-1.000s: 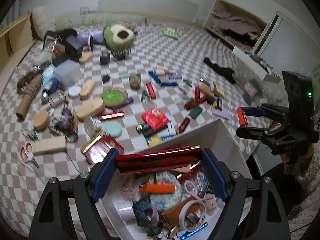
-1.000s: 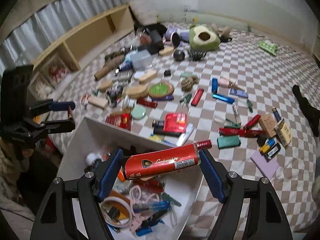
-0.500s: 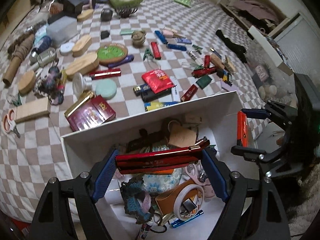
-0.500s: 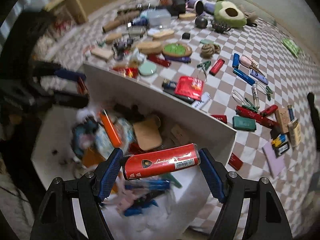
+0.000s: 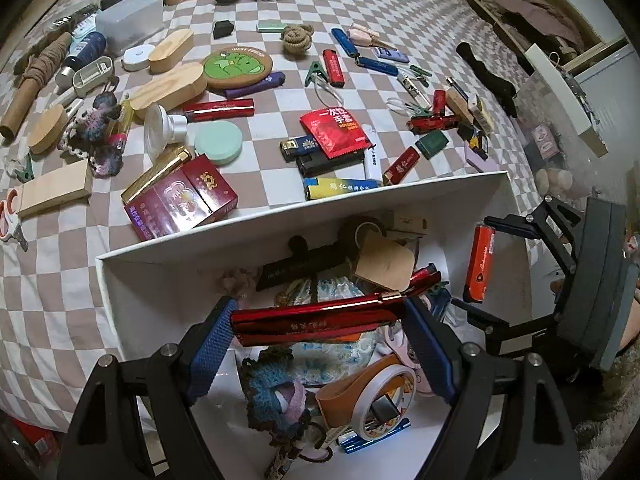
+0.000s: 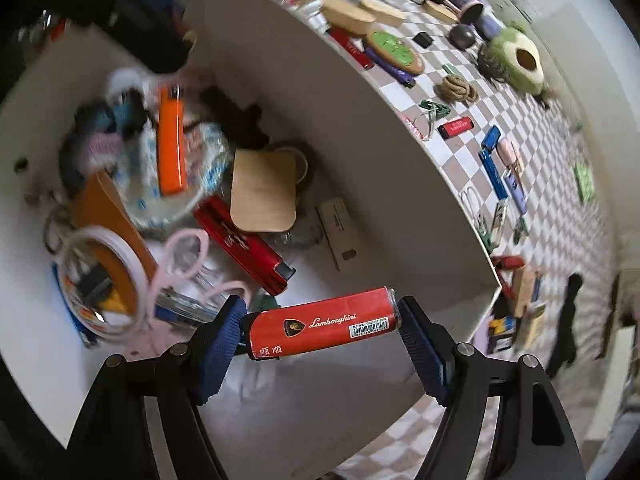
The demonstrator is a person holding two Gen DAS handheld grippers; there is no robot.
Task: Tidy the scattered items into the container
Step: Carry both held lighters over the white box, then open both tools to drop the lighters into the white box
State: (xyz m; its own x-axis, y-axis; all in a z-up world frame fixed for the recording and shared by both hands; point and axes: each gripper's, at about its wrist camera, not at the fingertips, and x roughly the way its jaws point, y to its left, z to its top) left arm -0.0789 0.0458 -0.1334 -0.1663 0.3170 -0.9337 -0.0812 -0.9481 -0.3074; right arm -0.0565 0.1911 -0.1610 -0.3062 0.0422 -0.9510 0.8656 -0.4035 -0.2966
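the left claw (image 5: 318,320) is closed on a long shiny red box (image 5: 316,316). the box lies sideways across the picture, one end on each blue pad, its right end tipped up a little. gold writing runs along its side but is too small to read. it hangs over the white box (image 5: 304,208), above the things already inside.

the right claw (image 6: 322,330) is closed on a red lighter (image 6: 322,328). the lighter also lies sideways between the pads, right end a little higher. white letters on it say "lamborghini", with a small shield badge, a barcode sticker and two chinese signs. in the left view the same lighter stands almost upright over the right side of the white box.

inside the white box lie an orange lighter (image 6: 172,144), a tape roll (image 5: 384,400), pink scissors (image 6: 186,256) and another red box (image 6: 244,246).

the white box sits on a checked bed (image 5: 272,160). many small things are spread there, like a red packet (image 5: 334,128) with chinese writing and a yellow and blue lighter (image 5: 340,187).
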